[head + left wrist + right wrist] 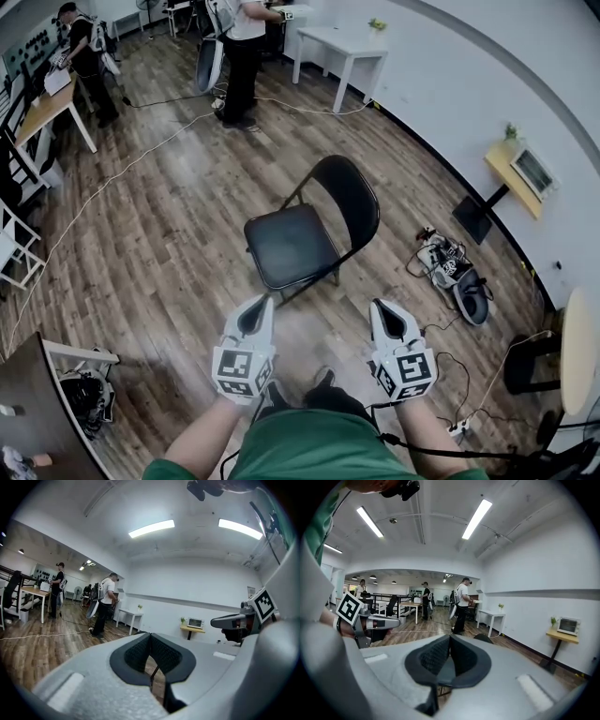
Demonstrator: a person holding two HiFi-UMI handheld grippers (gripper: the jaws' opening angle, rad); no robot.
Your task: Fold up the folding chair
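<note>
chair [309, 230] – unfolded on floor, just ahead of me, seat edge facing | left gripper [255, 312] nearer, clenched, empty | right gripper [386, 317] – clenched, empty | I'd reach forward

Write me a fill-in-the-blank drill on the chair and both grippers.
The folding chair on the wood floor is ____ in colour.
The left gripper has its jaws ____, nothing between them.
The right gripper is shut and holds ____.
Missing: black; shut; nothing.
</note>
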